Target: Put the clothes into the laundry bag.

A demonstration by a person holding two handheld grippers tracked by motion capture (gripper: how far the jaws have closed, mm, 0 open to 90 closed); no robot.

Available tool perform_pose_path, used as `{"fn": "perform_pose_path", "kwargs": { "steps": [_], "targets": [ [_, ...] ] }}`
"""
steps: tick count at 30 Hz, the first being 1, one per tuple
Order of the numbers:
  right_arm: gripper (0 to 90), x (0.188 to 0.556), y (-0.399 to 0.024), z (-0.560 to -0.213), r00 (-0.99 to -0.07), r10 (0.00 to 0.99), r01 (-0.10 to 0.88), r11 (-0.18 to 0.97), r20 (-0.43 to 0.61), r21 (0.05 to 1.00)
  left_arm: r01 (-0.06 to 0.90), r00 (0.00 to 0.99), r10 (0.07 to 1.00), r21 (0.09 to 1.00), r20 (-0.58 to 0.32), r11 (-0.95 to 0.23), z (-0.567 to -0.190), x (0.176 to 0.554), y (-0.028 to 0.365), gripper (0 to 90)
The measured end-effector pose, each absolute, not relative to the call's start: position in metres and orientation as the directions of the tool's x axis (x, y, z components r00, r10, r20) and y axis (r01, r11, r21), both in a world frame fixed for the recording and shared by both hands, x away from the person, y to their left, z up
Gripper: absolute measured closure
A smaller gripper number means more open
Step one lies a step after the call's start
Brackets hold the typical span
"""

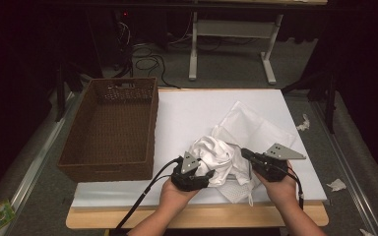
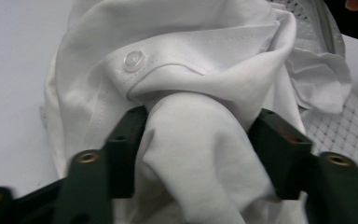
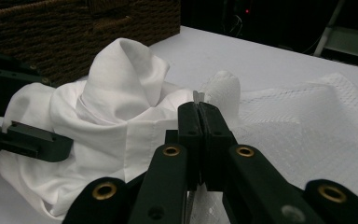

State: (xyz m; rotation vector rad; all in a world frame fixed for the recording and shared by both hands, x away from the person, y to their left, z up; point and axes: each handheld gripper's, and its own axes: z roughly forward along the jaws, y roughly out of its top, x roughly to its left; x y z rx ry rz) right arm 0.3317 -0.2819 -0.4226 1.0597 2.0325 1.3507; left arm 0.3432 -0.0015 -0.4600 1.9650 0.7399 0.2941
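Left gripper view: smooth white shirt [image 2: 200, 154] bunched, round button [image 2: 134, 59].

Two black handheld grippers, left gripper [image 1: 203, 173] and right gripper [image 1: 246, 153], each topped by a grey three-cornered plate with small holes. Black cable trailing from each toward the lower edge of the high view. Jaws matt black, flat and blocky, linked by dark arms with brass-coloured rivets at the joints. Forearms bare, no sleeves visible.
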Motion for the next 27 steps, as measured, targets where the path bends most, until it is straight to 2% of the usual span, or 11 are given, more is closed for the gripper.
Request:
{"fn": "perform_pose_path", "kwargs": {
  "steps": [3,6,13,16,20,27],
  "targets": [
    [89.2,0.332,-0.282,-0.422,-0.588,0.809,0.334,0.215,0.025,0.918,0.36,0.799,0.595,0.863,-0.089,-0.354,-0.461,0.341,-0.004,67.6],
    [89.2,0.332,-0.281,-0.422,-0.586,0.81,0.336,0.219,0.021,0.916,0.329,0.809,0.584,0.876,-0.069,-0.352,-0.458,0.336,-0.006,75.6],
    [89.2,0.333,-0.279,-0.423,-0.586,0.81,0.333,0.217,0.022,0.918,0.228,0.822,0.57,0.93,-0.025,-0.288,-0.438,0.323,-0.015,78.4],
    [89.3,0.333,-0.279,-0.422,-0.586,0.81,0.327,0.214,0.02,0.92,0.211,0.827,0.563,0.934,-0.012,-0.289,-0.435,0.323,-0.023,78.5],
    [89.4,0.332,-0.28,-0.416,-0.582,0.813,0.307,0.195,0.022,0.932,0.235,0.831,0.555,0.93,-0.042,-0.281,-0.439,0.329,-0.037,78.5],
    [89.5,0.33,-0.283,-0.409,-0.583,0.812,0.289,0.163,0.038,0.943,0.259,0.847,0.532,0.877,-0.005,-0.404,-0.456,0.339,-0.075,78.4]
  ]
}}
